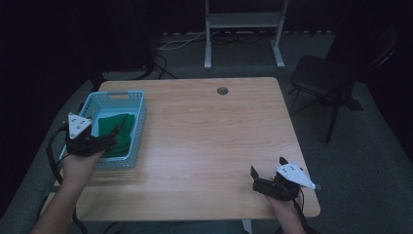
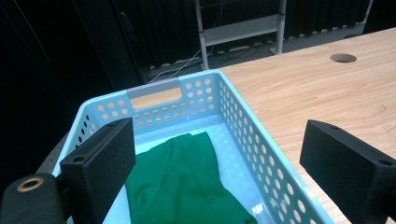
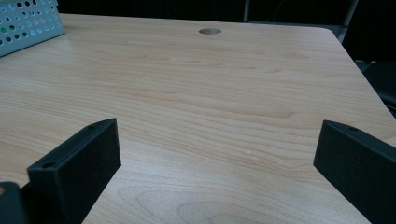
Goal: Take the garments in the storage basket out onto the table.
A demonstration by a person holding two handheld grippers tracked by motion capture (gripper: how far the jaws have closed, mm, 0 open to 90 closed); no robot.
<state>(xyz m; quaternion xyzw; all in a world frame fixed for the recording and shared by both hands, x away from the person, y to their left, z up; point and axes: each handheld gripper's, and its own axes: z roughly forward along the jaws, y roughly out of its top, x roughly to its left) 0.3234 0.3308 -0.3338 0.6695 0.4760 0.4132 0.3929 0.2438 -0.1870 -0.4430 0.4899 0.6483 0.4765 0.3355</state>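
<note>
While the left gripper point(image 1: 104, 141) hangs over the near end of a pale blue perforated basket point(image 1: 140, 113) at about nine o'clock on the wooden worktop point(image 1: 204, 141), its fingers point(image 2: 100, 163) are spread wide and grip nothing. A green cloth point(image 2: 184, 186) lies crumpled on the basket floor, and in the left gripper view it sits between and below the two black fingers, not touching either. The basket's far wall has a handle slot point(image 2: 155, 94).

Toward five o'clock, near the worktop's front edge, the right gripper point(image 1: 265, 180) is held low, well apart from the basket. Its fingers point(image 3: 81, 163) are also released, with bare wood between them in the right gripper view.

A round cable hole point(image 1: 222, 90) sits near twelve o'clock. Beyond the worktop, a dark chair point(image 1: 324, 78) stands at roughly two o'clock and a grey metal stand point(image 1: 243, 29) at twelve.
</note>
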